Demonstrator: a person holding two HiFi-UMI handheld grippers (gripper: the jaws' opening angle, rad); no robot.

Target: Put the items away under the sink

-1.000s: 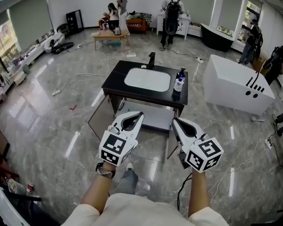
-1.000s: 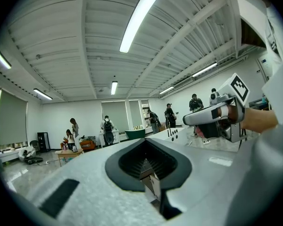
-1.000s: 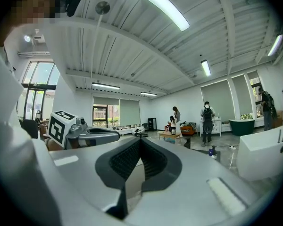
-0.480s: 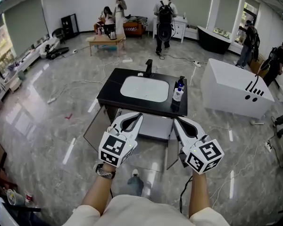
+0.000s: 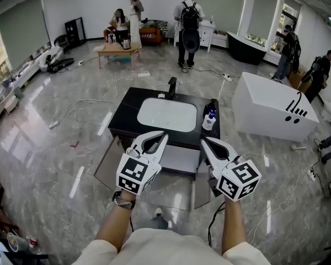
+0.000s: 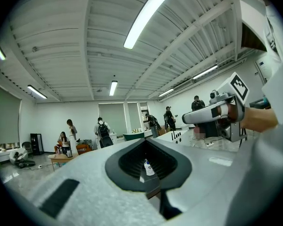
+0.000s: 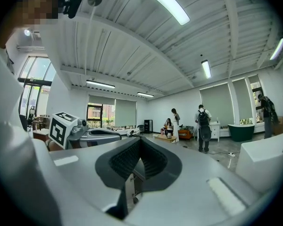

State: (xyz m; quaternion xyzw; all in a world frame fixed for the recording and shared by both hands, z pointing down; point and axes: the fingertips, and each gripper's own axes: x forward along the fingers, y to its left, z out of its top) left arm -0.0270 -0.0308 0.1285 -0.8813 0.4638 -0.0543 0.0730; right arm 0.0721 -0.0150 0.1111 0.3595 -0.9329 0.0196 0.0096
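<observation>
Judging by how things lie, the task is taken to be barely begun. The bottles (image 5: 210, 118), one dark and one white with blue, are seen upright on the black worktop (image 5: 133, 106), just to the right of the sink (image 5: 166, 114); neither is gripped or lifted. Below the sink the cabinet doors (image 5: 106, 162) are found swung open, so the space is ready to receive them, though what lies inside cannot be made out.

The left hand-held gripper (image 5: 156, 135) and the right hand-held gripper (image 5: 208, 142) are held level on the near side of the sink, side by side, touching nothing. Both pairs of jaws are closed together with nothing gripped; through the left one's gap only a distant bottle is glimpsed.

Left to be done, it is judged: the jaws opened, each bottle grasped, carried down and set beneath the sink, and perhaps the doors shut.
</observation>
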